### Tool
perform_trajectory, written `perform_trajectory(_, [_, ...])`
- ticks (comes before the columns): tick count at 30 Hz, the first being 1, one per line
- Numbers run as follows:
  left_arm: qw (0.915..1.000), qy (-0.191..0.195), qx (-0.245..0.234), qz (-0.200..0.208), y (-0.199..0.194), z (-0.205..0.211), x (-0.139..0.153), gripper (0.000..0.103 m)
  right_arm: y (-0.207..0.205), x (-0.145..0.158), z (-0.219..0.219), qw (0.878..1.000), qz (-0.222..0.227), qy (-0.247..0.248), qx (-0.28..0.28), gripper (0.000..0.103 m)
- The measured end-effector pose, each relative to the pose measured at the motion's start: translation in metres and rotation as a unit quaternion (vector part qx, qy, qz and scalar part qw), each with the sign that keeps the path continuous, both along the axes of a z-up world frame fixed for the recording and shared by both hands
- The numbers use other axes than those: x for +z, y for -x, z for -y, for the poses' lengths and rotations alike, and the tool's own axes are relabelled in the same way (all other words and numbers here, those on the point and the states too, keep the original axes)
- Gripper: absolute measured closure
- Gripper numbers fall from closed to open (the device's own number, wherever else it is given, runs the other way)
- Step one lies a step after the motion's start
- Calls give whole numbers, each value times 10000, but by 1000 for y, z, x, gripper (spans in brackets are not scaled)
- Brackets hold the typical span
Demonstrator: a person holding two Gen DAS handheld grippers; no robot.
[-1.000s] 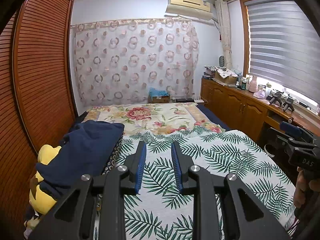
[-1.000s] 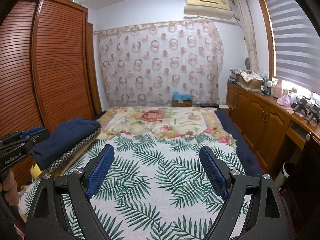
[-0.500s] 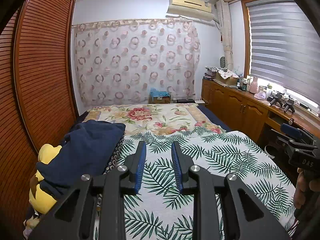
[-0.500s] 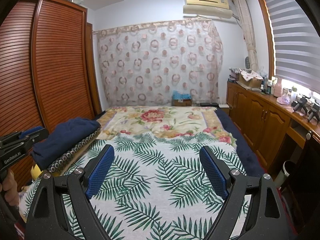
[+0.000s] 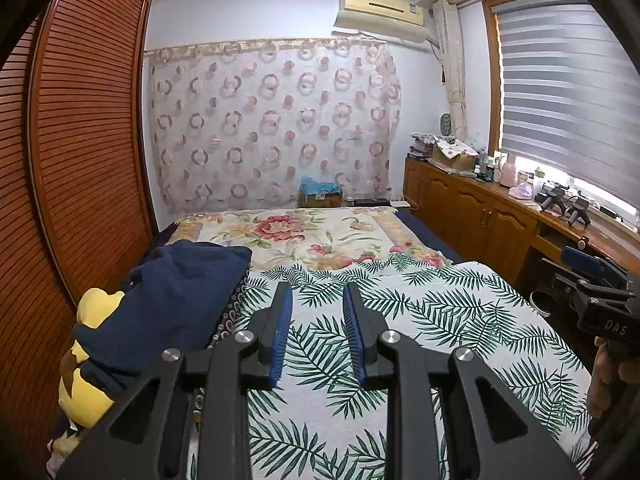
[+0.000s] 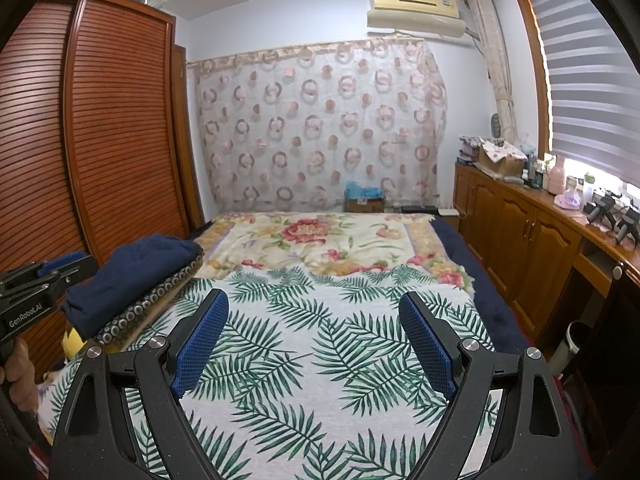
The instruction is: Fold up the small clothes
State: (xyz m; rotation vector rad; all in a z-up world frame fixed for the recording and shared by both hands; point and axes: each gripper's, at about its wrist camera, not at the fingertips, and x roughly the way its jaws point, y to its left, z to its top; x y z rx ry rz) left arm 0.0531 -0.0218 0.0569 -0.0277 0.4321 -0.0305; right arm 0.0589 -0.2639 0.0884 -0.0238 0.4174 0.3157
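Apparently navy garment (image 5: 172, 300) left of fingers (image 5: 280, 332).

1. Ahead of me, a bed (image 6: 340, 360) under a palm-leaf cover, floral blanket (image 6: 320, 240) beyond
2. Far wall: sheer curtain (image 6: 320, 128) with ring pattern, air conditioner (image 6: 416, 8) above
3. To my left, a slatted wooden wardrobe (image 6: 100, 140)
4. To my right, low wooden cabinets (image 6: 520, 232) beneath a bright window with striped blinds (image 6: 592, 80)

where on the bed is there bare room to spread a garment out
Free: the palm-leaf print bedspread ahead of both claws, and the floral blanket beyond it. Crowded: the bed's left edge, with folded navy clothes over a yellow plush toy.
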Motion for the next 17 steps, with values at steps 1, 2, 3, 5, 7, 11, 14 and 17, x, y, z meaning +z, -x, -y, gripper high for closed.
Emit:
perform_trajectory(1, [10000,1,3,0,0,0,0,78,0,-2,0,10000,-3,-1,-2,14])
perform_trajectory(2, [10000,0,3,0,0,0,0,78,0,-2,0,10000,-2,-3,-2,14])
perform_trajectory(3, [10000,1,-1,2,0,0,0,78,1,-2,0,10000,-3,-1,-3,14])
perform_trajectory(5, [10000,0,3,2,0,0,0,78,0,-1,0,10000,-4,-7,-3,14])
perform_trajectory(7, [10000,0,3,2,0,0,0,78,1,-2,0,10000,-5,-1,-2,14])
perform_trajectory(11, [10000,2,-2,2,0,0,-1,78,1,-2,0,10000,-6,-4,-4,14])
perform_trajectory(14, [10000,7,-3,3,0,0,0,78,0,-1,0,10000,-9,-3,-3,14])
perform_trajectory(17, [10000,3,1,6,1,0,0,78,0,-2,0,10000,-10,-10,-5,14])
